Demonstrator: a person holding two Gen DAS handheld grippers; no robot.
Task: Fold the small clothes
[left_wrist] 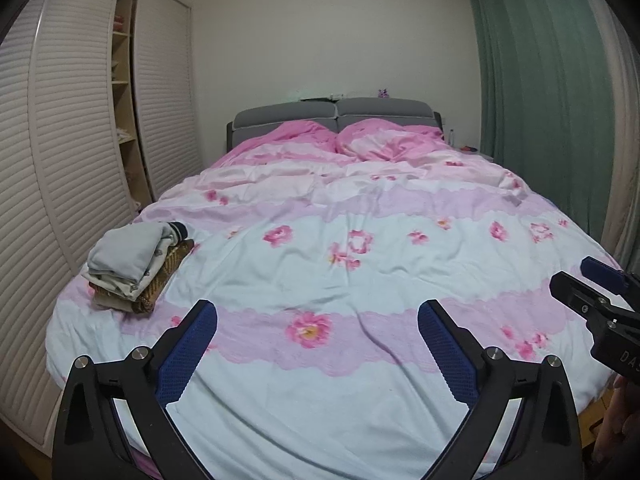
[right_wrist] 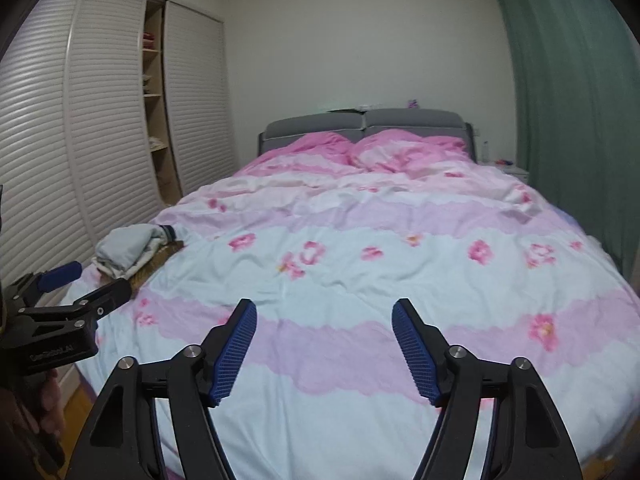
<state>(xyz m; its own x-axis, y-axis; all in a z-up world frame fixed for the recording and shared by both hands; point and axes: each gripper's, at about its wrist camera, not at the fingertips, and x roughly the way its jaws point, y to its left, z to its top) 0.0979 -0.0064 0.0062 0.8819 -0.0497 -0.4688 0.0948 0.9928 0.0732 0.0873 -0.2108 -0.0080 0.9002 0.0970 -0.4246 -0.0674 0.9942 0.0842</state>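
Left wrist view: both tools, left tool (left_wrist: 318, 316) and right tool (right_wrist: 324, 314), spread empty over the duvet (left_wrist: 320, 260), folded pile (left_wrist: 136, 268) left.

The quilt (left_wrist: 320, 264) lies bare and open across the middle and right of the bed, with only the clothes stack (left_wrist: 136, 268) blocking its left edge, close beside the wardrobe (left_wrist: 60, 160).

Stack of folded clothes (left_wrist: 136, 264) on bed (left_wrist: 360, 400), fwd-left of left gripper (left_wrist: 318, 312). Right gripper (right_wrist: 324, 312) beside it on the right; headboard (left_wrist: 336, 114) far ahead, wardrobe (left_wrist: 72, 140) left, curtain (left_wrist: 540, 80) right.
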